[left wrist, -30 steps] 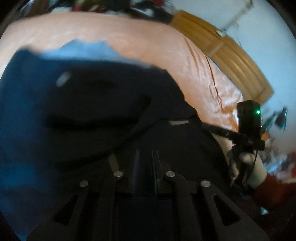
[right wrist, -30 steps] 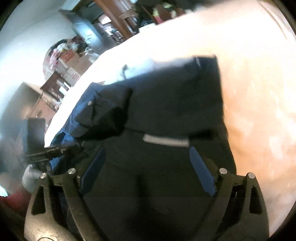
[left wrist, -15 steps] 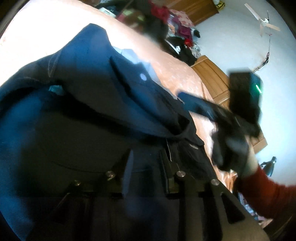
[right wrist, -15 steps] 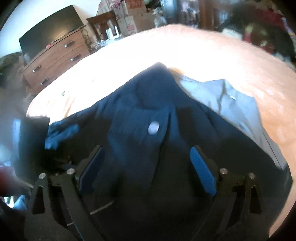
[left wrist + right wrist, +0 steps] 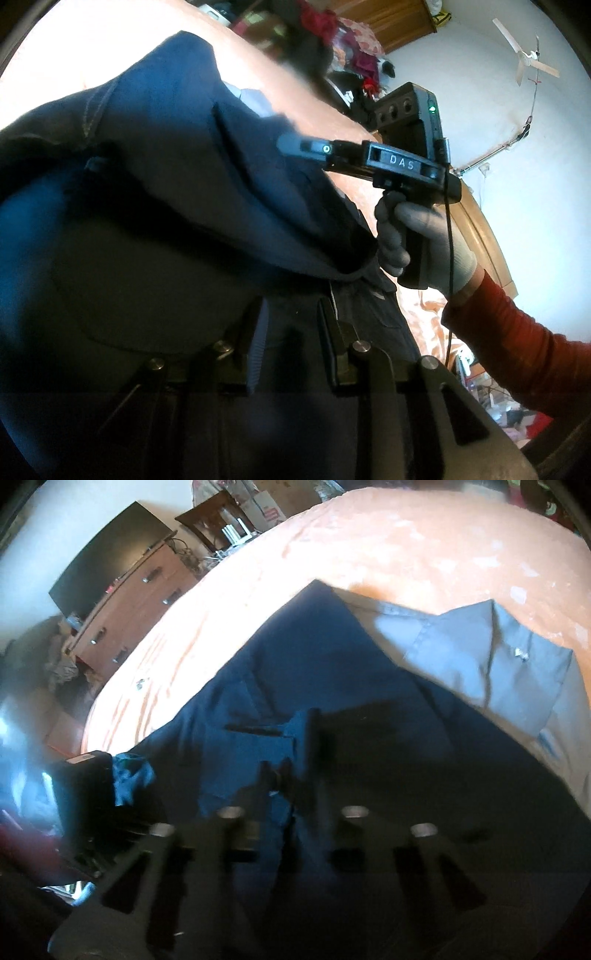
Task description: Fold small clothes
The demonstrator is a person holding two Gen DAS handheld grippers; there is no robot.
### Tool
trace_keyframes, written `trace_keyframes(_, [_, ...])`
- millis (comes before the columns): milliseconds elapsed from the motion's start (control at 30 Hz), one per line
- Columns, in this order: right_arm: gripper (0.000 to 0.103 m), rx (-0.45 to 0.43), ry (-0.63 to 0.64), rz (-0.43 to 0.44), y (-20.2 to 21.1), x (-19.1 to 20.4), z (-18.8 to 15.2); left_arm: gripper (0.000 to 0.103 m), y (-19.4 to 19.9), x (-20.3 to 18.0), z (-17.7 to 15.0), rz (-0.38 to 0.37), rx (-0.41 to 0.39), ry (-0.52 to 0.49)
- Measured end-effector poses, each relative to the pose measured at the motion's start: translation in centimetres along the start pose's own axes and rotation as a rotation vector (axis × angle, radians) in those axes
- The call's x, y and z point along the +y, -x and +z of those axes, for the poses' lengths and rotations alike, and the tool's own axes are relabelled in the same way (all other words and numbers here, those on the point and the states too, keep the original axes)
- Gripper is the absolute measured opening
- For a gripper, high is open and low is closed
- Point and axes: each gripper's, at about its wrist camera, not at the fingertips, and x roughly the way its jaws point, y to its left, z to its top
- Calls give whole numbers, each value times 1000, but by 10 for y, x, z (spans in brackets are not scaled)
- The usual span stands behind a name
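My left gripper (image 5: 291, 332) has its fingers narrow, pinched on dark navy cloth right at the tips, so I'm holding the navy garment (image 5: 177, 192) there. My right gripper (image 5: 291, 775) is blurred in its own view; the fingers look drawn close together with navy cloth between them, gripping the same garment (image 5: 295, 672). From the left wrist view my right hand (image 5: 424, 240), in a grey glove with a red sleeve (image 5: 517, 339) behind it, holds the other gripper's handle just beside the garment's edge, its fingers reaching over the cloth. The garment is bunched and lifted near me, draping down onto the bed (image 5: 369, 554), which has an orange sheet. A lighter grey-blue garment (image 5: 498, 664) lies partly under the navy one, sticking out on its far side, flat on the sheet. Further off, past the bed's edge, a brown dresser (image 5: 140, 602) with a dark TV (image 5: 107, 554) on top. In the left view, a clothes pile (image 5: 332, 29) beyond the bed, a wooden headboard (image 5: 487, 240), ceiling fan (image 5: 528, 62).
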Motion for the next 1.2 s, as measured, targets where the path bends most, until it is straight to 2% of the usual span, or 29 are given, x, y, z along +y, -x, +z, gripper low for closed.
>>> trace_keyframes(67, [6,-63,-15,-9,19,-1,-1,29,-7,-8,3,5,0,0])
trace_keyframes(100, [6,-123,-31,-1,36,0,-3,29,-7,-7,4,9,0,-1])
trace_keyframes(200, [6,-388,-90,-56,120,7,-29,29,-6,-6,6,17,3,0])
trace_keyframes(233, [6,-493,-104,-123,157,9,-47,29,-6,-7,7,20,3,0])
trace_keyframes(267, [6,-563,-118,-193,182,10,-66,29,-7,-7,7,21,5,0])
trace_keyframes(333, [9,-663,-179,-302,219,10,-116,29,-8,-7,8,22,8,1])
trace_keyframes(367, [14,-680,-246,-366,225,0,-149,29,-8,-7,9,22,10,2])
trace_keyframes(400, [19,-664,-289,-390,223,-8,-168,29,-9,-8,9,22,11,2])
trace_keyframes(433, [34,-570,-396,-374,209,-31,-198,29,-10,-11,10,23,12,2])
trace_keyframes(467, [39,-512,-468,-369,200,-42,-216,29,-11,-12,10,25,12,2])
trace_keyframes(500, [39,-457,-538,-362,191,-50,-237,29,-13,-14,10,28,12,2])
trace_keyframes(567, [40,-423,-598,-338,186,-51,-275,29,-14,-16,10,36,14,-1])
trace_keyframes(633, [44,-440,-612,-351,197,-48,-288,29,-15,-16,11,42,16,-1])
trace_keyframes(700, [50,-474,-609,-354,208,-56,-285,29,-15,-17,12,46,18,-1])
trace_keyframes(733, [56,-497,-599,-350,215,-60,-278,29,-15,-17,12,48,19,-1])
trace_keyframes(767, [66,-503,-595,-338,215,-67,-273,29,-15,-18,12,50,18,0])
trace_keyframes(833, [80,-455,-613,-306,208,-86,-258,29,-17,-19,11,59,20,-1])
trace_keyframes(900, [77,-378,-643,-330,193,-94,-250,29,-15,-24,11,86,25,0])
trace_keyframes(933, [66,-362,-649,-332,187,-96,-248,31,-12,-29,10,102,27,-5])
trace_keyframes(967, [53,-368,-636,-350,187,-91,-247,38,-9,-34,9,111,26,-11])
trace_keyframes(1000, [50,-377,-604,-373,188,-84,-243,44,-3,-40,6,125,17,-17])
trace_keyframes(1067, [30,-417,-548,-382,195,-71,-241,48,9,-45,-1,150,0,-24])
trace_keyframes(1133, [19,-441,-539,-354,199,-67,-239,48,15,-45,-2,189,-5,-25])
trace_keyframes(1200, [13,-457,-542,-332,204,-67,-241,50,20,-44,6,237,-11,-31])
